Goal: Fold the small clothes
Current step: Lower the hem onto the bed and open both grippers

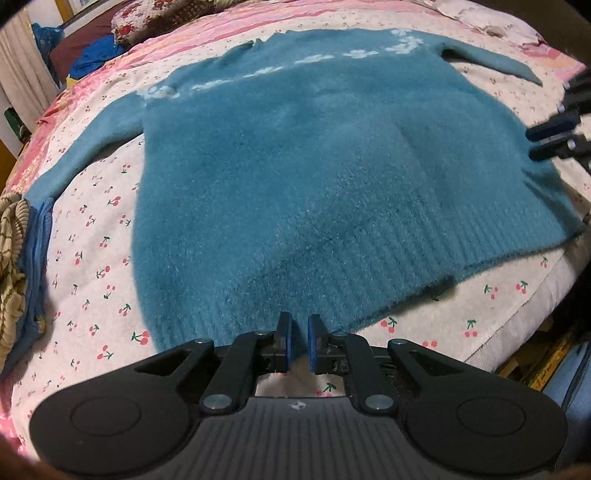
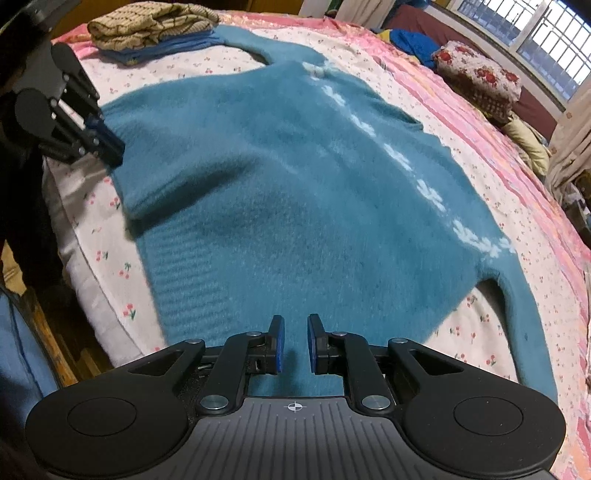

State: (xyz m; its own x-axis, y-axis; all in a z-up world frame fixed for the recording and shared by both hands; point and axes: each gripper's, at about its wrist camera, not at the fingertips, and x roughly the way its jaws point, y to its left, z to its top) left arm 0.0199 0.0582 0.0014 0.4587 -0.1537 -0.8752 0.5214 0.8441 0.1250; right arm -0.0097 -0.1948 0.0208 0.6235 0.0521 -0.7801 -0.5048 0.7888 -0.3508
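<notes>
A fuzzy teal sweater with a row of white flowers lies spread flat on the bed, sleeves out to both sides. It also fills the right wrist view. My left gripper hovers at the sweater's ribbed hem, jaws a little apart, nothing between them. My right gripper is over the sweater's side edge near one sleeve, jaws a little apart and empty. The left gripper also shows in the right wrist view, and the right gripper in the left wrist view.
The bed has a cherry-print sheet and a pink quilt. A stack of folded clothes sits near the far sleeve. A floral pillow lies by the window. The bed edge drops off beside the hem.
</notes>
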